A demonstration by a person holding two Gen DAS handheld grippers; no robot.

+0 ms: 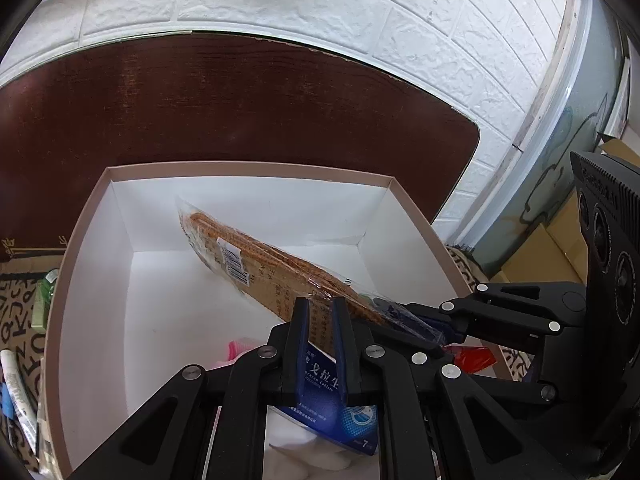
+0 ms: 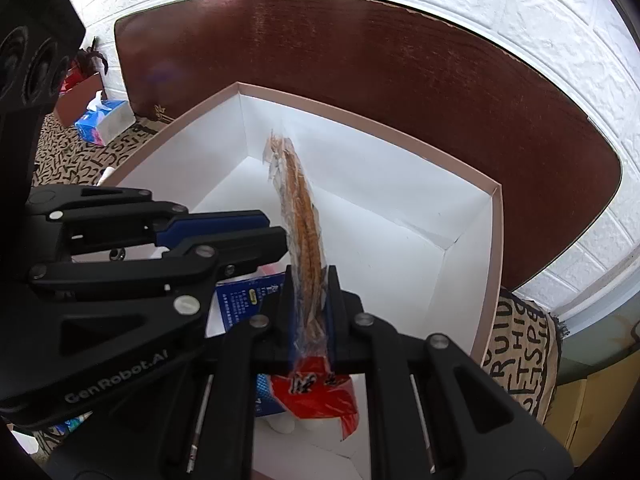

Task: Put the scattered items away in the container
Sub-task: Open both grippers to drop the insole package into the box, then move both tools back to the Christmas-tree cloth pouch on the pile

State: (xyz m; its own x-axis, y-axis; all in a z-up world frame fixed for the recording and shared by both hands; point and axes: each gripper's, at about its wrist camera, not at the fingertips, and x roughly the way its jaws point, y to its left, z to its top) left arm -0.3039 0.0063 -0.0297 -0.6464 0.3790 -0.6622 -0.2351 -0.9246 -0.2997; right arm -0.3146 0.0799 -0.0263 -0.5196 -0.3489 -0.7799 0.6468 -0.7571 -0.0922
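You've got a dark brown wooden tabletop running back to a white brick-textured wall. Under it lies a beige cloth printed with black letters. Off to your left a blue tissue box sits beside a brown cardboard carton.

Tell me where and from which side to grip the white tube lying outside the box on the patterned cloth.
Grip the white tube across its middle, coming from above with the fingers spanning its narrow width. It lies flat on the patterned cloth left of the box, alongside that wall, so its round sides are probably the only faces open. Both grippers are occupied: the left gripper holds the blue carton.
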